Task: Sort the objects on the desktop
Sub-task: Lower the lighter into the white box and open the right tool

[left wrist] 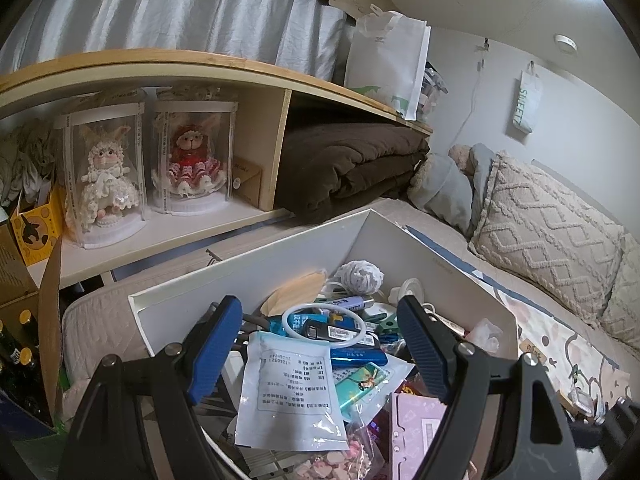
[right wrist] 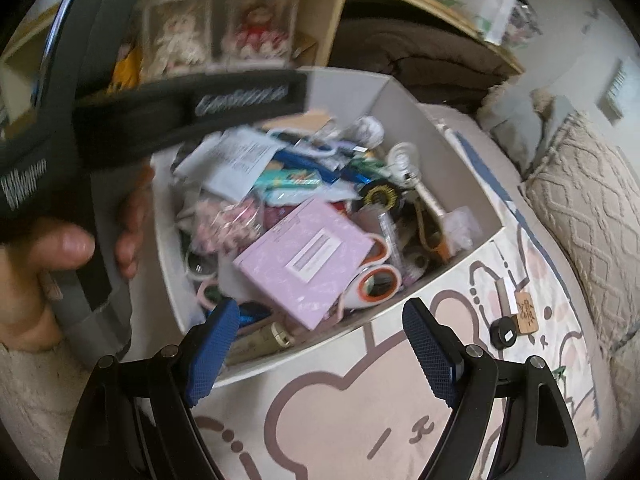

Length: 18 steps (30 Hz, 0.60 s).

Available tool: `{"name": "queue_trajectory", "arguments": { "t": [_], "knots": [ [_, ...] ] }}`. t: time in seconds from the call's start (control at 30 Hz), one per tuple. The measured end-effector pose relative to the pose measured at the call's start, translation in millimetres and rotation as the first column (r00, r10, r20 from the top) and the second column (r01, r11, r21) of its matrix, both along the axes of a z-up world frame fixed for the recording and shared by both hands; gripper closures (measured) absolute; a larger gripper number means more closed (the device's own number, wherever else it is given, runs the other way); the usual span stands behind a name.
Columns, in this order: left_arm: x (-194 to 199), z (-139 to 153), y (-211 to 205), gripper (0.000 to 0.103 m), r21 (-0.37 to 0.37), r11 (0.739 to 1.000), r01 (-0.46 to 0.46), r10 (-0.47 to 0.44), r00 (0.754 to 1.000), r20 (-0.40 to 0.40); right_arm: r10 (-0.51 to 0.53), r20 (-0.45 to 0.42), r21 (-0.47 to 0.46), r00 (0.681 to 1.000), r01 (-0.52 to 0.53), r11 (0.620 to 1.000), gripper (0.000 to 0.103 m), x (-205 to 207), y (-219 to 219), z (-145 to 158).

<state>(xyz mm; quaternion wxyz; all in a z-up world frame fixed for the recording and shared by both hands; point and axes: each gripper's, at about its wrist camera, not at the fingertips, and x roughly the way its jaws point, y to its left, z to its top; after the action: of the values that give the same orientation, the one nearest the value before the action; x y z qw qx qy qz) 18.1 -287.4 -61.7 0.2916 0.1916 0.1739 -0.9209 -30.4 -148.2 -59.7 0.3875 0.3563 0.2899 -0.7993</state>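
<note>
left tool (left wrist: 320, 344) held wide open over white box (left wrist: 248, 268), nothing gripped | right tool (right wrist: 320, 344) also open, empty, parked at box's near edge | purple notebook (right wrist: 308, 256) seen on top of clutter

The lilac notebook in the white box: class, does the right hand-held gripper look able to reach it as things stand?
Probably yes. The lilac notebook lies on top of the clutter in the white box, nothing covering it. The right hand-held gripper stands open just above the box's near rim, with no obstacle between them.
</note>
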Motion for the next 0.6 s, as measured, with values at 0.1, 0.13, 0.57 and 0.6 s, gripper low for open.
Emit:
{"name": "queue_trajectory", "arguments": {
  "t": [0.1,0.13,0.57,0.6],
  "knots": [
    [-0.3,0.7,2.4,0.023,-0.007,1.0,0.008,-0.008,1.0,0.001,-0.048,-0.003,-0.064,0.999,0.047,0.997,0.019,-8.7,9.2,6.3],
    [-0.5,1.2,3.2,0.023,-0.009,1.0,0.01,-0.01,1.0,0.001,-0.067,-0.005,-0.086,0.998,0.067,0.994,0.019,-12.0,12.8,8.1],
    [-5.5,8.6,20.4,0.016,-0.056,0.997,0.046,-0.045,0.999,0.026,-0.221,-0.041,-0.22,0.974,0.207,0.953,0.017,-33.7,51.6,9.9],
    [-5.7,8.8,21.8,0.012,-0.062,0.997,0.046,-0.045,0.999,0.025,-0.23,-0.043,-0.229,0.972,0.214,0.949,0.008,-34.5,54.9,10.1]
  ]
}}
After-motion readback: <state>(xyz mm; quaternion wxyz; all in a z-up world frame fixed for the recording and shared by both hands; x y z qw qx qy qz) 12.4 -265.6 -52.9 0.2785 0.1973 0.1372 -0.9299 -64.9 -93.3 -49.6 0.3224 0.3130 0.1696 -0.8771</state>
